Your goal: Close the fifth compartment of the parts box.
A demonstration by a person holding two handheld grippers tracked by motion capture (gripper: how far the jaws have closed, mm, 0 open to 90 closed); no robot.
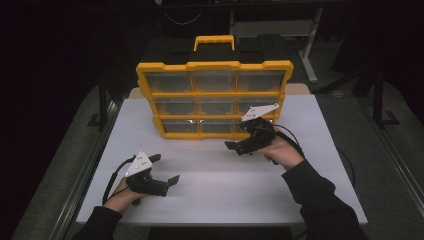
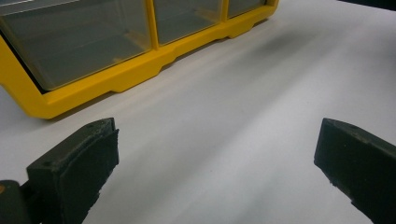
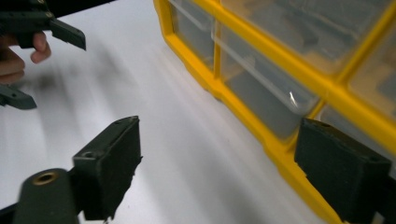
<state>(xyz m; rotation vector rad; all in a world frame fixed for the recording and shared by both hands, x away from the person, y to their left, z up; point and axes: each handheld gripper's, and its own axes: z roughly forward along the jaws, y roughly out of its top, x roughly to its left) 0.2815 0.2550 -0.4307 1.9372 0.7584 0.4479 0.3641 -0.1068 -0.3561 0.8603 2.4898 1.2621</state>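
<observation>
Right gripper (image 1: 239, 145) is spread wide and empty just near the yellow drawer organizer (image 1: 215, 98) standing at the table's far middle, left gripper (image 1: 166, 170) spread too, so I'd line up squarely on a bottom-row drawer (image 3: 261, 95) before pinching.

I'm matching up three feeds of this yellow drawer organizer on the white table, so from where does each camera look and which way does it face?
High view: above the person's side, looking forward and down on the white table, drawer organizer, both forearms, left gripper and right gripper.
Left gripper view: rides the left gripper, facing the organizer's bottom drawers between its open jaws.
Right gripper view: rides the right gripper, looking along the organizer's front toward the left gripper.
All three share organizer and table.
</observation>
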